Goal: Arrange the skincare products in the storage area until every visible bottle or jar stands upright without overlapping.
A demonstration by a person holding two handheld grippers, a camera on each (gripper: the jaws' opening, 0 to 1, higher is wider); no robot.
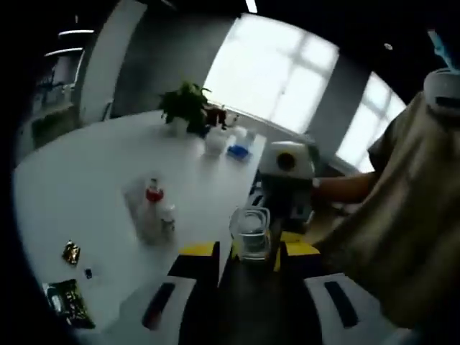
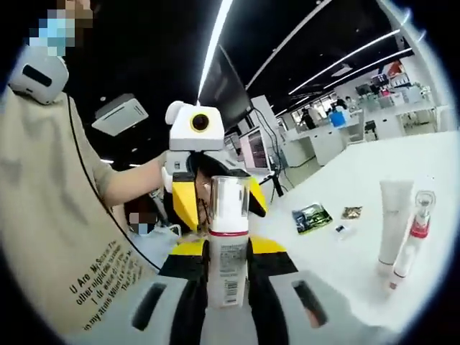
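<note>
Gripping spray bottle (image 2: 227, 248) in right gripper (image 2: 224, 248) fingers; left gripper (image 1: 250, 251) clenched on its clear cap (image 1: 251, 231)

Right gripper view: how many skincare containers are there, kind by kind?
Tall white plastic tube: 1
Clear-capped bottles: 2, the white-labelled bottle and the red-collared bottle
Small slim white container: 1
Total: 4

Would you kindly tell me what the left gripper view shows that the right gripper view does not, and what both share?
Left gripper view alone: a potted plant, bright windows and small jars at the far end of the white table.

Right gripper view alone: ceiling light strips and office desks.

Both: the clear-capped bottle held between the two grippers, the standing products, and the dark packet.
</note>
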